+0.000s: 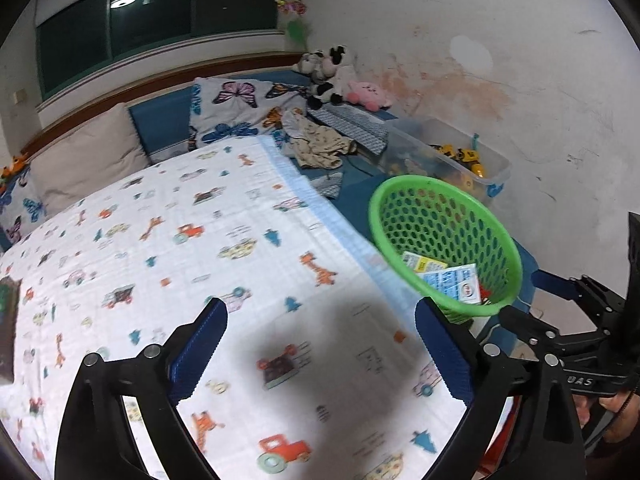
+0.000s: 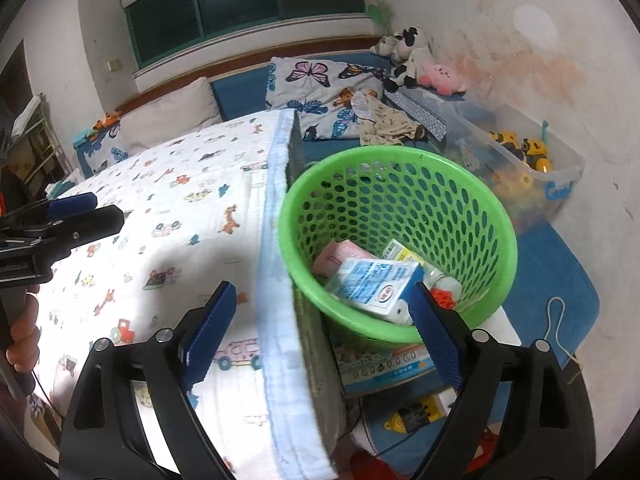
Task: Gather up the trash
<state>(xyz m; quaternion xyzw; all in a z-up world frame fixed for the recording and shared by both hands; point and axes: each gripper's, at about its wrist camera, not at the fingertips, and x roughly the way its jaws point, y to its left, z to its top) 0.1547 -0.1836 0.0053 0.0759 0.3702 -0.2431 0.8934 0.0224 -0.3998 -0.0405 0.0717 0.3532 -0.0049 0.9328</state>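
Observation:
A green mesh basket (image 1: 440, 216) (image 2: 420, 208) stands beside the bed, at the edge of the printed sheet (image 1: 200, 240) (image 2: 180, 200). In it lie a blue-and-white carton (image 2: 372, 284) (image 1: 452, 280), a pink item (image 2: 340, 256), a yellow-and-white packet (image 2: 400, 252) and something red (image 2: 444, 296). My left gripper (image 1: 320, 312) hovers open over the sheet, nothing between its blue pads. My right gripper (image 2: 322, 292) is open too, spanning the bed's edge and the basket's near rim, and holds nothing. The left gripper (image 2: 108, 208) also shows at the left of the right wrist view.
A clear plastic bin (image 2: 560, 168) (image 1: 496, 168) of toy vehicles stands by the stained wall. Pillows (image 2: 320, 80), plush toys (image 2: 408, 52) and crumpled clothes (image 2: 384, 124) lie at the bed's head. A printed box (image 2: 384, 364) sits under the basket, on a blue mat (image 2: 560, 280).

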